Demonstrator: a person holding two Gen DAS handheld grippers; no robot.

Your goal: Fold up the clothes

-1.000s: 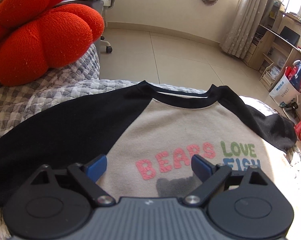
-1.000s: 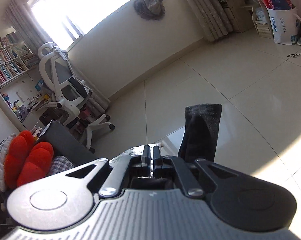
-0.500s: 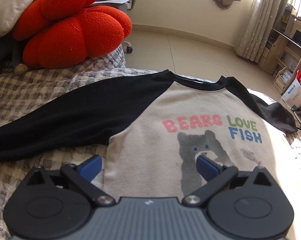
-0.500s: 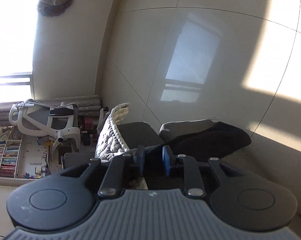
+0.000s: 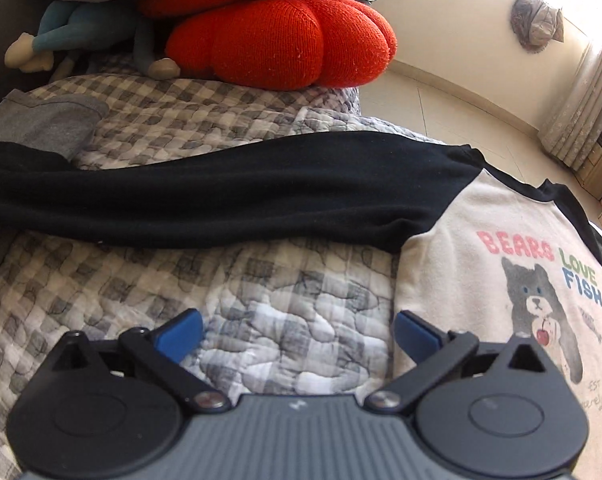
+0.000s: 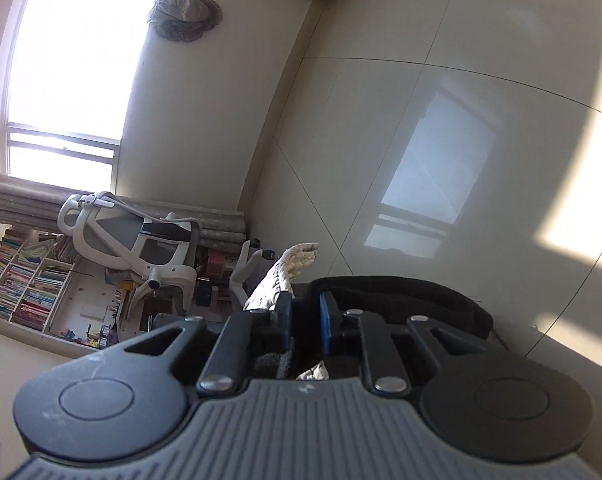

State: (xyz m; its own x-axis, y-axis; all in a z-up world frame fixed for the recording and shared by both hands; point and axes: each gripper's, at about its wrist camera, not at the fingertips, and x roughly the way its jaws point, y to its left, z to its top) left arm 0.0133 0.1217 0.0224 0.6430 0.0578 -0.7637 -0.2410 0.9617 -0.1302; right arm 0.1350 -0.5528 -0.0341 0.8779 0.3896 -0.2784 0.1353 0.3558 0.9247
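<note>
The shirt (image 5: 481, 280) lies flat on the bed (image 5: 181, 280), ready for folding. The left gripper (image 5: 297, 332) hovers wide open and empty. The right gripper (image 6: 305, 320) has been closing on the black sleeve (image 6: 401, 296) to fold it.

A red knitted cushion (image 5: 285, 36) sits at twelve o'clock on the checked quilt (image 5: 173, 128); a white office chair (image 6: 141, 240) stands at nine o'clock beside bookshelves (image 6: 21, 284).

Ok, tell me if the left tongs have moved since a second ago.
Yes. The left tongs slid left off the shirt's print to over the quilt.
</note>
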